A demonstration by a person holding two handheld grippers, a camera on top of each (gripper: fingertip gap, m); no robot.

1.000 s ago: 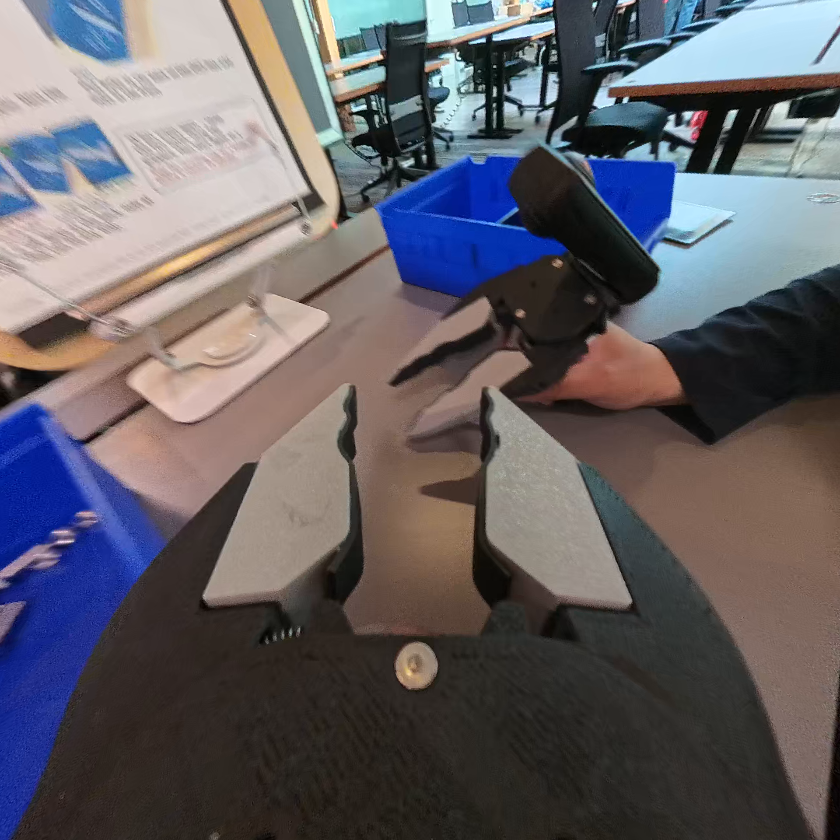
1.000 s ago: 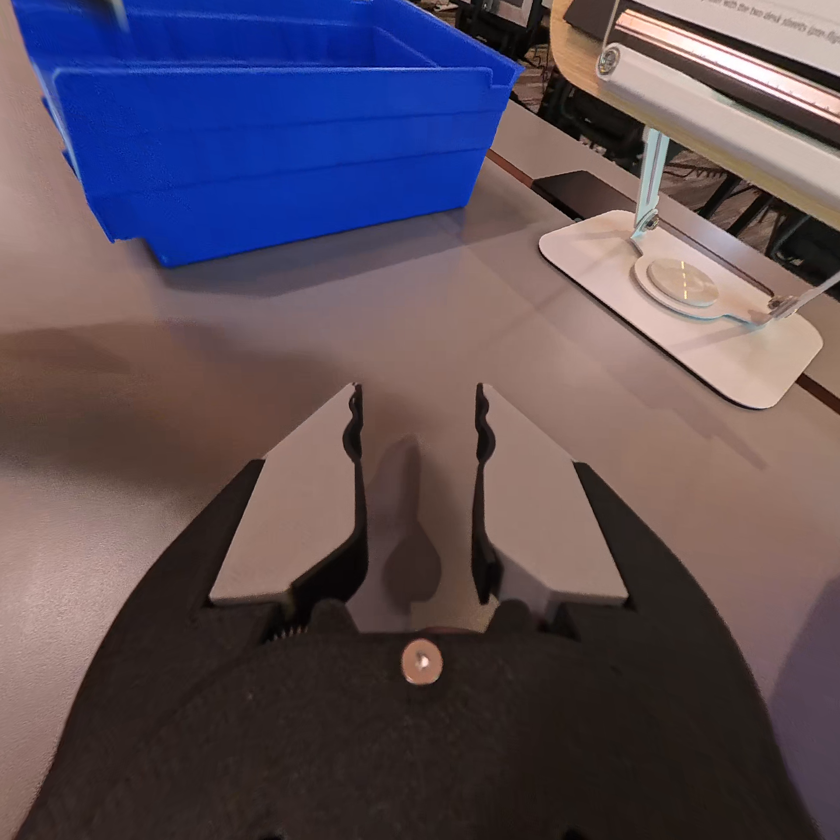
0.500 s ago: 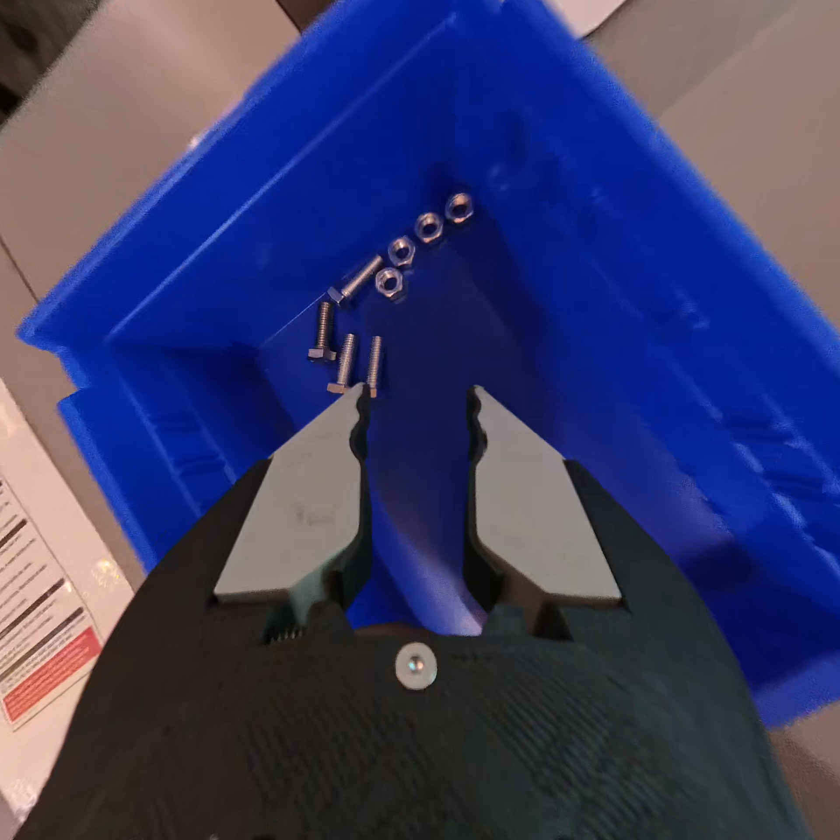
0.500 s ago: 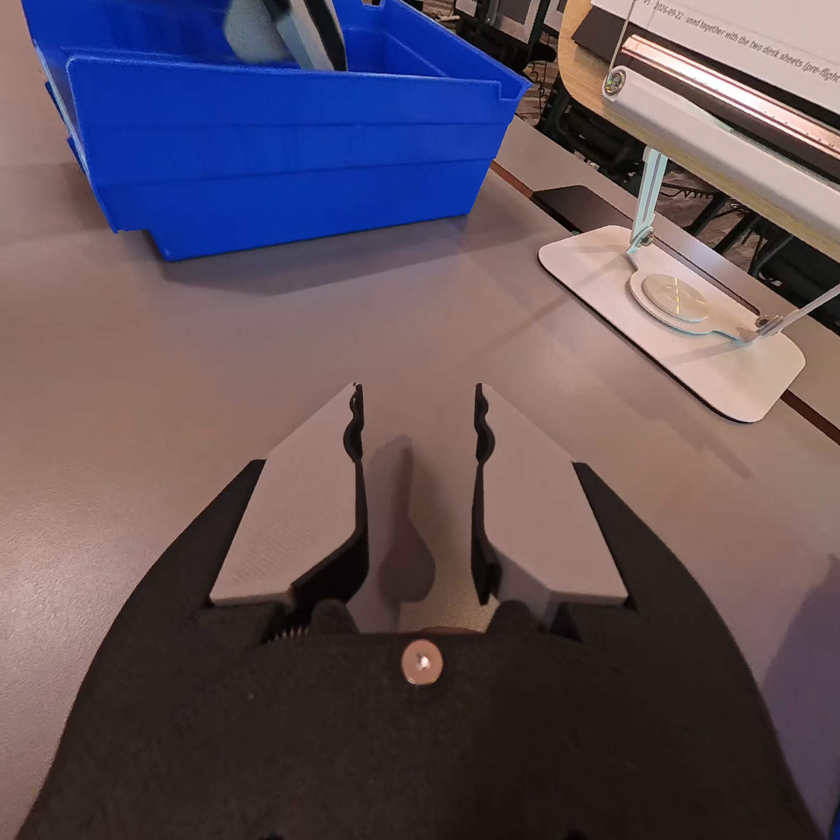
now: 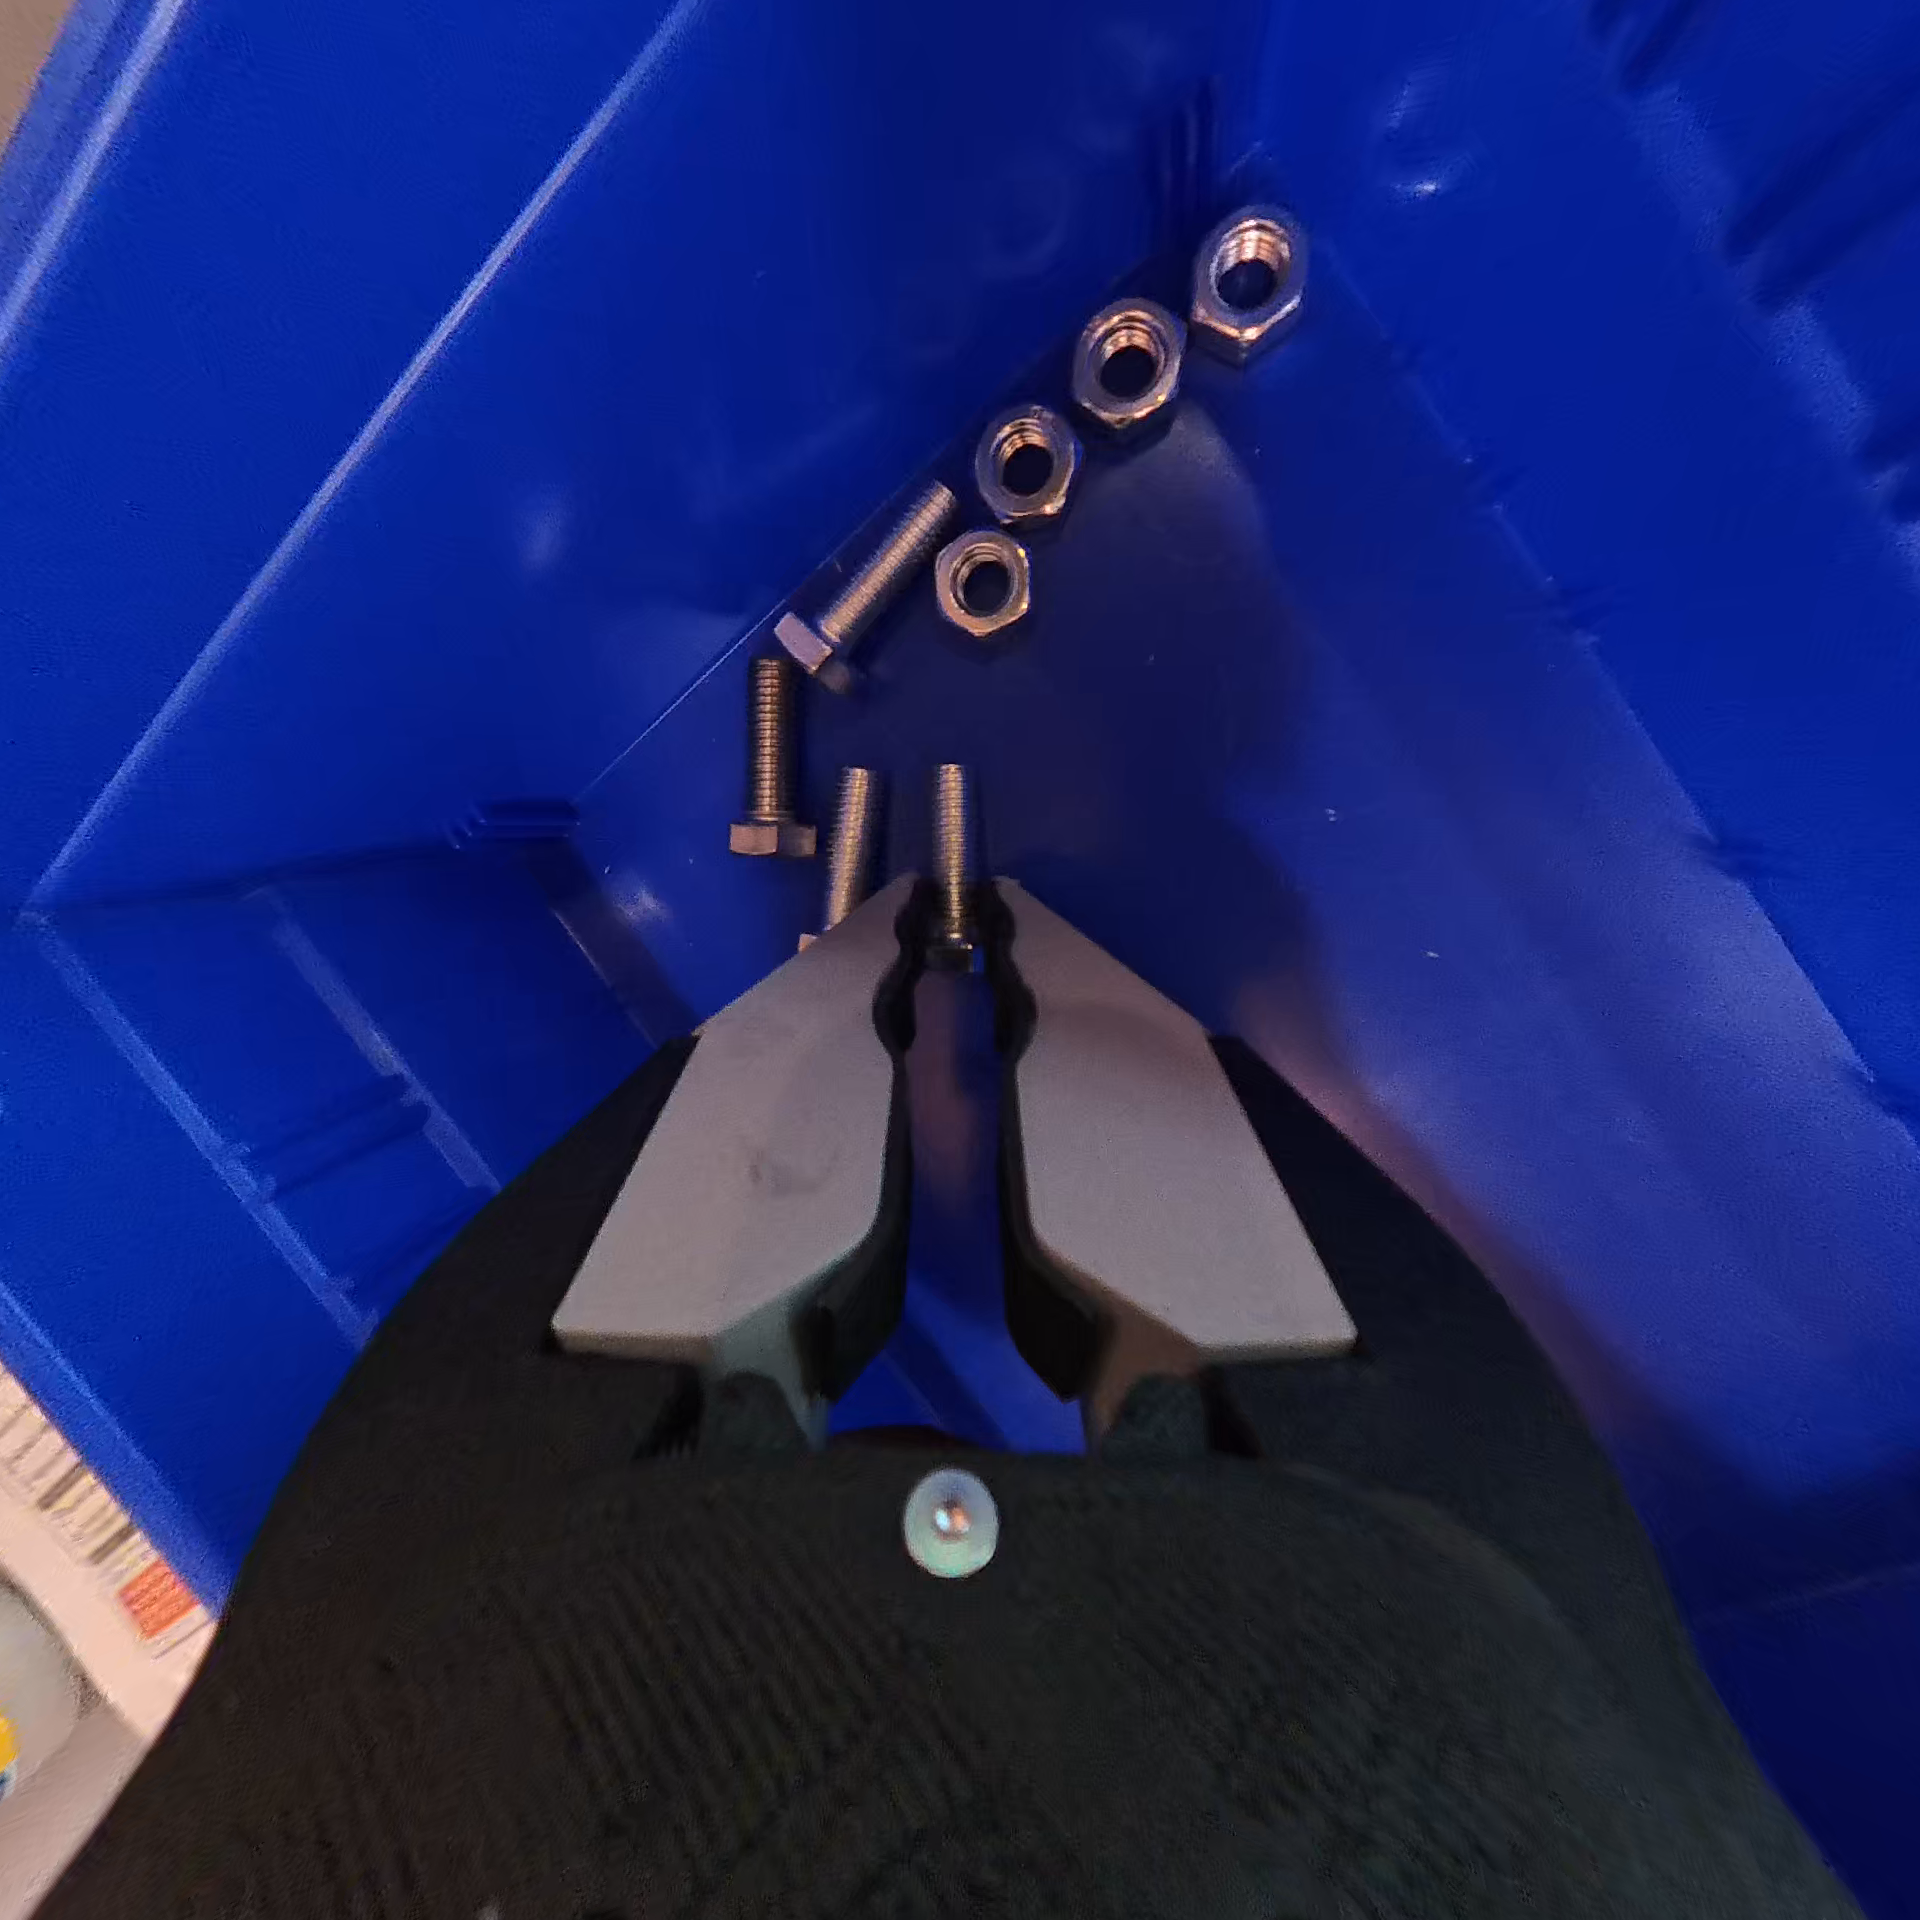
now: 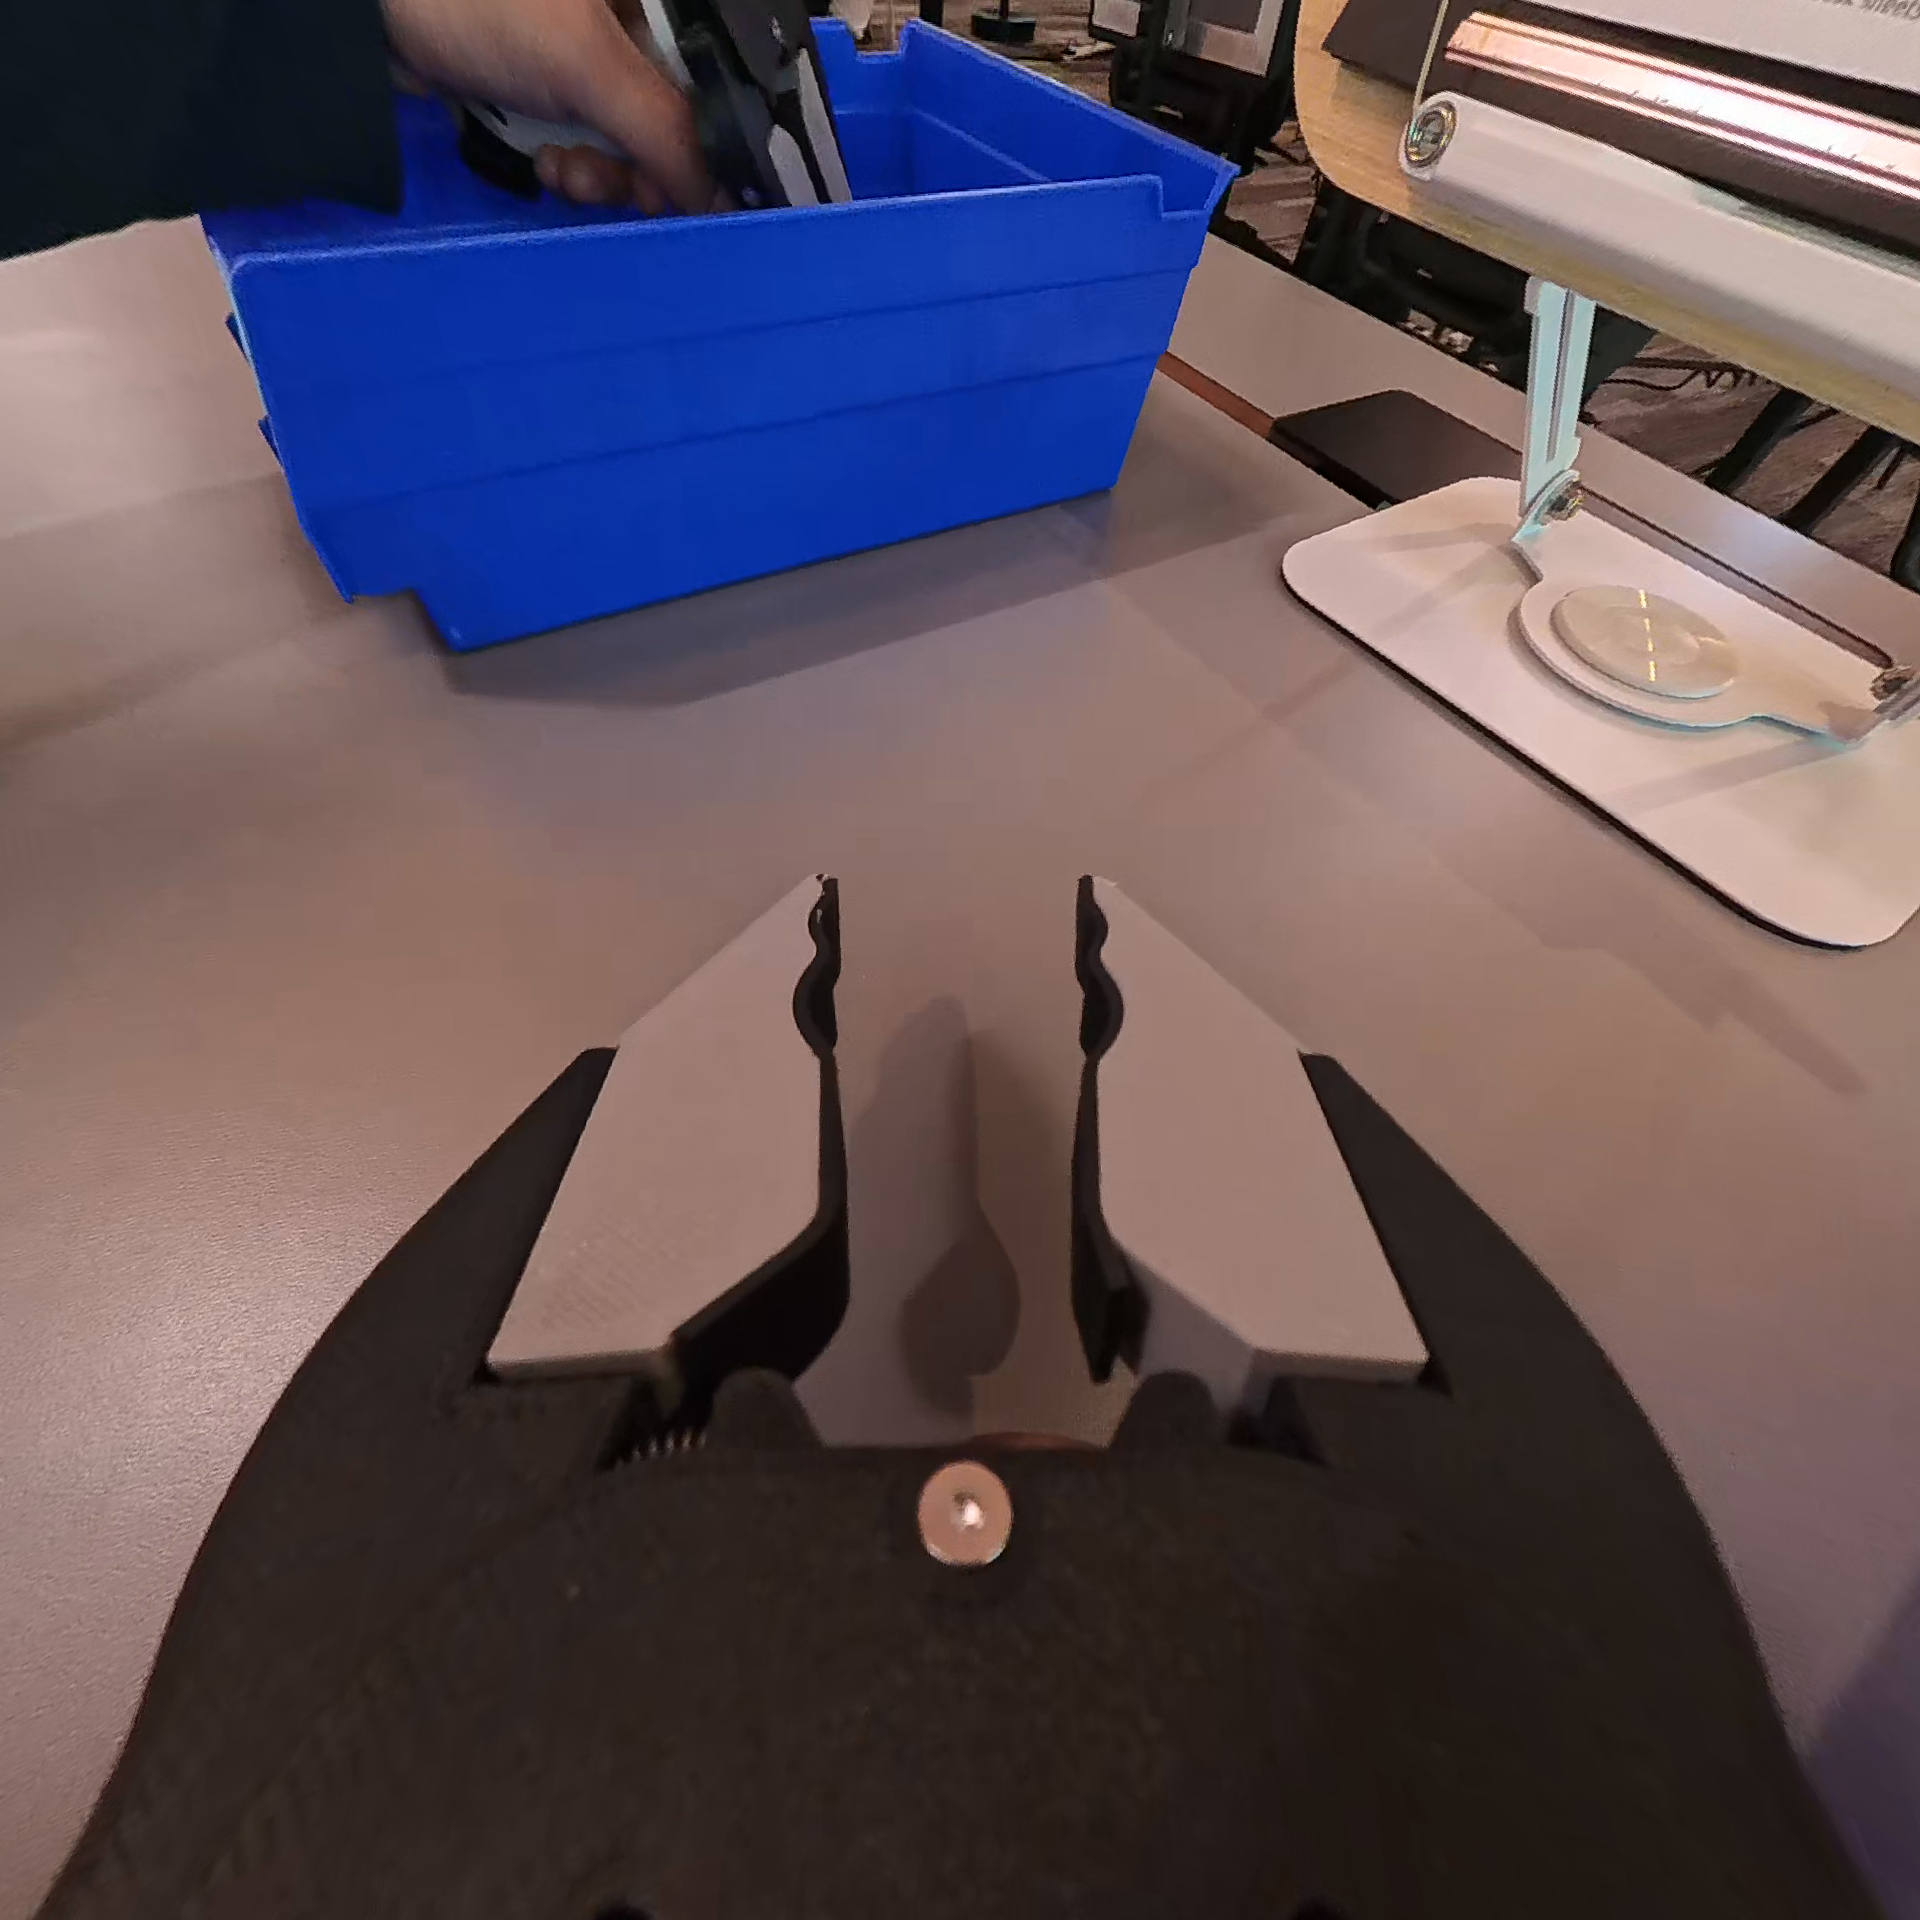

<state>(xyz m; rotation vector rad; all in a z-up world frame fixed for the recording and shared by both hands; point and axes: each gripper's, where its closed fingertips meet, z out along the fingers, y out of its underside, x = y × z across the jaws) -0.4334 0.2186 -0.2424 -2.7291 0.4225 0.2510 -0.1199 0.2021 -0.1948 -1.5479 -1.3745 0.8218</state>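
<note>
Grey desk [image 6: 1143, 707] carries a blue bin [image 6: 707, 416] beside a white stand [image 6: 1558, 727]. Inside the bin, the left gripper [image 5: 951, 914] has its jaws clamped on a bolt [image 5: 951, 831], near three bolts and four nuts [image 5: 1127, 358]. Right gripper [image 6: 951, 904] hovers over bare desk, jaws apart.

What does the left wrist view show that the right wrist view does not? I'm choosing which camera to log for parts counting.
Only the left wrist view shows the bin's inside: four bolts and four nuts on its floor, with the left hand-held gripper closed around one bolt.

Only the right wrist view shows the grey table, the white stand, the open, empty right hand-held gripper, and a person's hand reaching into the bin.

Both show the blue bin.
</note>
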